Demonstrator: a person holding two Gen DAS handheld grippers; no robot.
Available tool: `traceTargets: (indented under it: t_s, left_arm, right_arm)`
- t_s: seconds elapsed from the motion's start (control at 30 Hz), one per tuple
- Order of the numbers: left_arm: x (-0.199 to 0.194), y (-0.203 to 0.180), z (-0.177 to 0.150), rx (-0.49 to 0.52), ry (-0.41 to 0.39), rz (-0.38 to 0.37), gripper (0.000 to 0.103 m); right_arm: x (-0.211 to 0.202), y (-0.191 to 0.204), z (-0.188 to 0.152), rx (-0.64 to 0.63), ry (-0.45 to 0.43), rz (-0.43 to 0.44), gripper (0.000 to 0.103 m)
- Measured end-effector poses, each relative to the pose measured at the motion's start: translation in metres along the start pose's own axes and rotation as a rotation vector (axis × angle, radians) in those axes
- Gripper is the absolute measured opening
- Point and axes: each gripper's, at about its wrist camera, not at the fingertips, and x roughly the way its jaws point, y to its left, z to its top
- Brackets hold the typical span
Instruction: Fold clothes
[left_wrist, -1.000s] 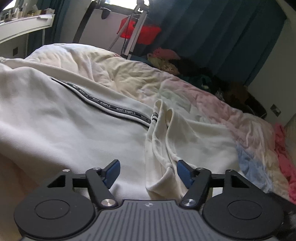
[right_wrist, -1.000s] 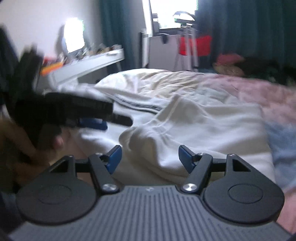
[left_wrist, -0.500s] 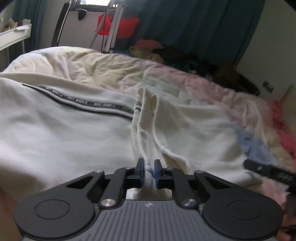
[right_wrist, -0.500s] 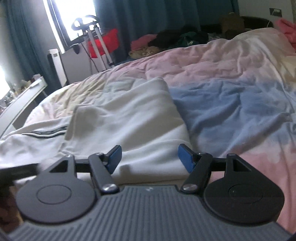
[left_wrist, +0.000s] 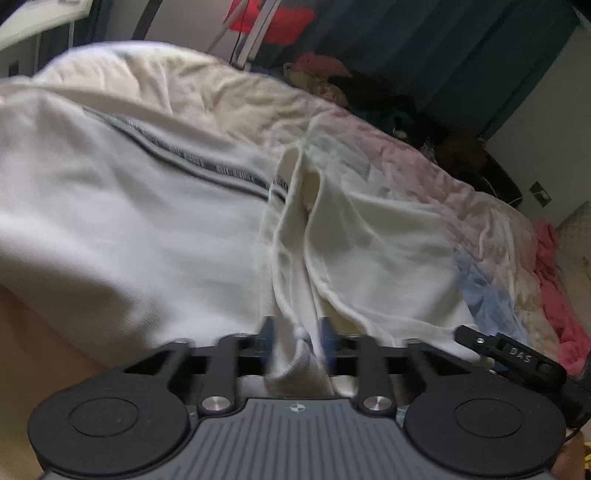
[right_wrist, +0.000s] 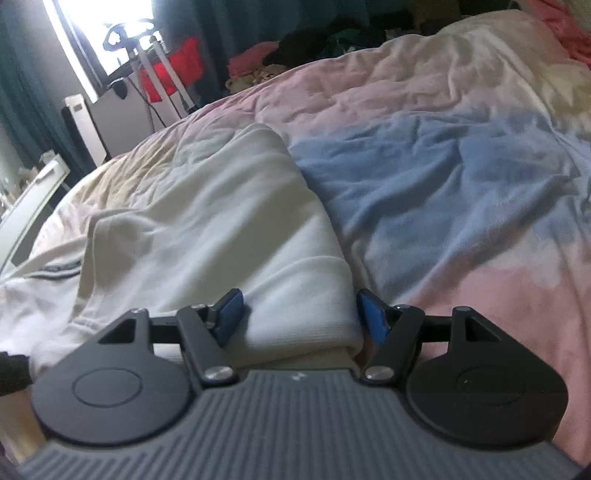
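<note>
A cream-white sweatshirt (left_wrist: 147, 229) with a thin black lettered stripe lies spread over the bed. My left gripper (left_wrist: 297, 334) is shut on a bunched fold and drawcord at its near edge; the fingers are blurred by motion. In the right wrist view the same sweatshirt (right_wrist: 221, 221) ends in a ribbed hem corner. That corner lies between the blue pads (right_wrist: 231, 314) of my right gripper (right_wrist: 301, 317), which stands open around it. The right gripper (left_wrist: 517, 356) also shows as a black tip at the lower right of the left wrist view.
A pastel pink, blue and cream quilt (right_wrist: 443, 184) covers the bed. Pink cloth (left_wrist: 561, 295) lies at its right side. Behind stand dark curtains (left_wrist: 461, 48), a red bag on a stand (right_wrist: 173, 74), a clothes pile (left_wrist: 332, 77) and a white desk (right_wrist: 33, 199).
My left gripper went from open to shut on the sweatshirt's fold, and the fabric now bunches thicker between its fingers. My right gripper swung right and moved in around the hem corner, staying open.
</note>
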Motion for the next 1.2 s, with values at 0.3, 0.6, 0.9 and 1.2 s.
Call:
traceTargets:
  t_s: [0.3,0.6,0.9,1.2]
  left_arm:
    - [0.022,-0.031,0.059,0.090,-0.079,-0.062,0.059]
    - [0.118,-0.043,0.085,0.054,0.015,0.085,0.050]
    - [0.113,-0.062,0.108,0.227,-0.019,0.007,0.005]
    - [0.119,-0.061,0.120,0.156,0.004,0.157,0.033]
  right_arm:
    - [-0.018,0.000,0.013,0.028,-0.087,-0.007,0.070]
    - [-0.005,-0.013,0.020,0.096,-0.041,0.087,0.069]
    - [0.016,-0.018,0.022,0.137,-0.011,0.103,0.070]
    - [0.029,0.003,0.015,-0.042,-0.018,0.078,0.072]
